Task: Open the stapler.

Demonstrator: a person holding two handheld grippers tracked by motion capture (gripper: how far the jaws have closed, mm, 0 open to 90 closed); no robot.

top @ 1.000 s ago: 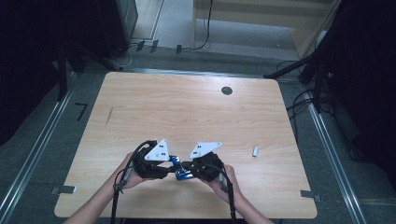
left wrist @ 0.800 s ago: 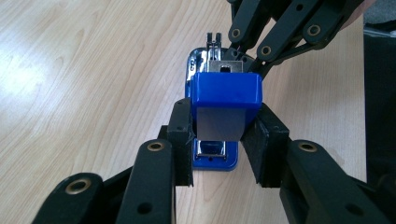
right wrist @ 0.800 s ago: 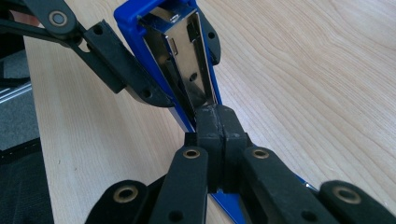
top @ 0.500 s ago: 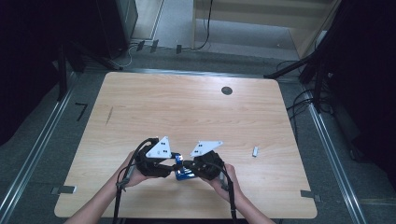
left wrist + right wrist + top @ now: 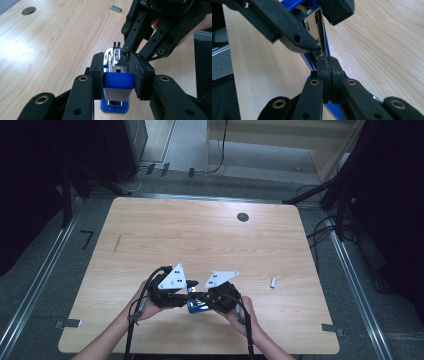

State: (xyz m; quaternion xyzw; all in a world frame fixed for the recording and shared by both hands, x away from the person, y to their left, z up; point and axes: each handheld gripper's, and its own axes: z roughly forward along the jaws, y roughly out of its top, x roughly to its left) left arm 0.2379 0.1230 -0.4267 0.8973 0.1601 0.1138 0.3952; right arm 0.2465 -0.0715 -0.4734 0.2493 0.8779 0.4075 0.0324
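Your work sits near the front edge of the wooden surface [image 5: 200, 235], about midway along it. The blue stapler [image 5: 115, 82] stands there with its base on the wood and its top opened, so the metal magazine shows.

Your left gripper [image 5: 117, 75] has its fingers clamped on the sides of the stapler's blue rear end; those fingers have just been closing a little, with the stapler between them. Your right gripper [image 5: 328, 72] has its fingers pressed fully together, tips against the metal strip of the opened stapler; whether they pinch anything, you cannot tell from these views. From above, both grippers meet over the stapler, your hands behind them.

Elsewhere on the surface: a small metal block [image 5: 273, 282] lies well apart toward the right edge, and a round cable hole [image 5: 243, 217] sits near the far edge. A dark streak marks the wood toward the left edge.

Around the surface the floor is grey, with metal rails along both sides, cables trailing at the far side and right, and dark equipment in the far corners.
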